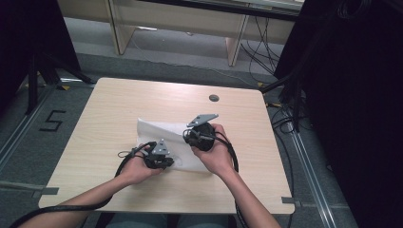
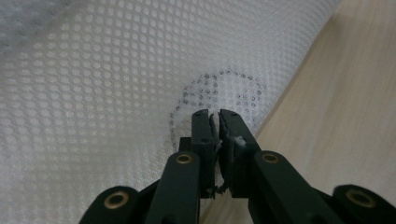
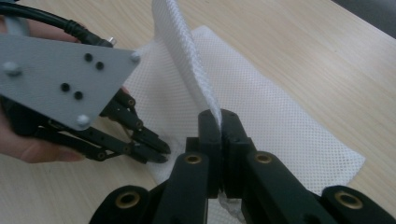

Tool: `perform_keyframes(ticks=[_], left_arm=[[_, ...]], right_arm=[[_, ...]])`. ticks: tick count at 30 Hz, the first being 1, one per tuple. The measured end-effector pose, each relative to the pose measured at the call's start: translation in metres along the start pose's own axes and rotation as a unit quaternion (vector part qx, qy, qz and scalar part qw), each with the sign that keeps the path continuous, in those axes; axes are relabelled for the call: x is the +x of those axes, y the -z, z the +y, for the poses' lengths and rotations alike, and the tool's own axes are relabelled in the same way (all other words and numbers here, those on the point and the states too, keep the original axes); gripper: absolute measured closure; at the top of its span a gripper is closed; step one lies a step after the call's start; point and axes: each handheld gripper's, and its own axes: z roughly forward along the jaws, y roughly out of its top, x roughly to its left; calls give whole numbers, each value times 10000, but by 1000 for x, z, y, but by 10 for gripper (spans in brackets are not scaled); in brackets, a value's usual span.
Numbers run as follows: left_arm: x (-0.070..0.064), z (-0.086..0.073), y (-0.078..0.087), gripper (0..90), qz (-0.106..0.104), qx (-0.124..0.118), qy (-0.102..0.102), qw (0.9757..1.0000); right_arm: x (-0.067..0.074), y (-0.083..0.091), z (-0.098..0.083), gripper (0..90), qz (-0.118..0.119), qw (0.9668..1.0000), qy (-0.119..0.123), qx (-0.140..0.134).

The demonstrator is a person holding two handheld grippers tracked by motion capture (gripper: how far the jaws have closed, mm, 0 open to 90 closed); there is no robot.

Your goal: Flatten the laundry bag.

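A white mesh cloth point(image 1: 157, 130) lies flat in the middle of the wooden table point(image 1: 109, 109). In the right gripper view my right gripper point(image 3: 220, 114) is shut on an edge of the cloth point(image 3: 280, 116) and holds a strip of it standing up off the rest. My left gripper point(image 3: 161, 153) sits at the cloth's near corner, under its grey plate point(image 3: 60, 79). In the left gripper view its jaws point(image 2: 219, 114) are closed on the mesh point(image 2: 116, 70), beside a faint dark printed mark point(image 2: 215, 91). In the high view both grippers point(image 1: 168, 163) point(image 1: 187, 137) meet at the cloth's near edge.
A round cable hole point(image 1: 214, 98) sits near the table's far edge. Bare wood surrounds the cloth. Beyond the table stand pale furniture legs point(image 1: 235, 45). Black cables point(image 1: 285, 118) lie on the floor at the right, and a "5" mark point(image 1: 52, 121) at the left.
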Motion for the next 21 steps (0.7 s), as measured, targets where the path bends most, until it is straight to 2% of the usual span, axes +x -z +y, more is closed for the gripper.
perform_keyframes(ticks=[1,3,4,6,7,8,9,11,14,17,19,20,21], left_arm=[[1,1,-1,839,23,-12,95,10000],[2,1,-2,840,5,-31,115,9999],[4,1,-2,841,90,0,71,9999],[6,0,-4,843,106,-23,114,9999],[7,0,-5,843,113,-6,156,9998],[7,0,-5,844,113,-6,156,9998],[8,1,-5,844,157,2,141,9998],[9,2,-7,843,180,-17,194,9996],[12,3,-8,839,213,-17,226,9995],[13,4,-9,836,203,-59,251,9995],[12,4,-7,827,187,-14,235,9995],[8,4,-2,829,176,113,182,9996],[8,4,-2,834,176,113,182,9996]], right_arm=[[1,2,1,898,27,10000,32,45],[2,2,0,897,9,10000,-45,5],[3,2,0,897,13,9999,-104,16],[0,1,0,897,52,9998,149,-81],[-1,1,1,897,142,9995,243,-106],[-1,1,1,897,142,9995,243,-106],[0,3,1,897,96,9999,112,-35],[1,4,2,897,123,9999,109,15],[4,4,2,897,72,9999,79,-54],[4,5,2,896,147,9998,154,-13],[5,3,0,896,70,9998,189,-78],[4,4,0,895,111,9997,222,-25],[4,4,0,895,111,9997,222,-25]])
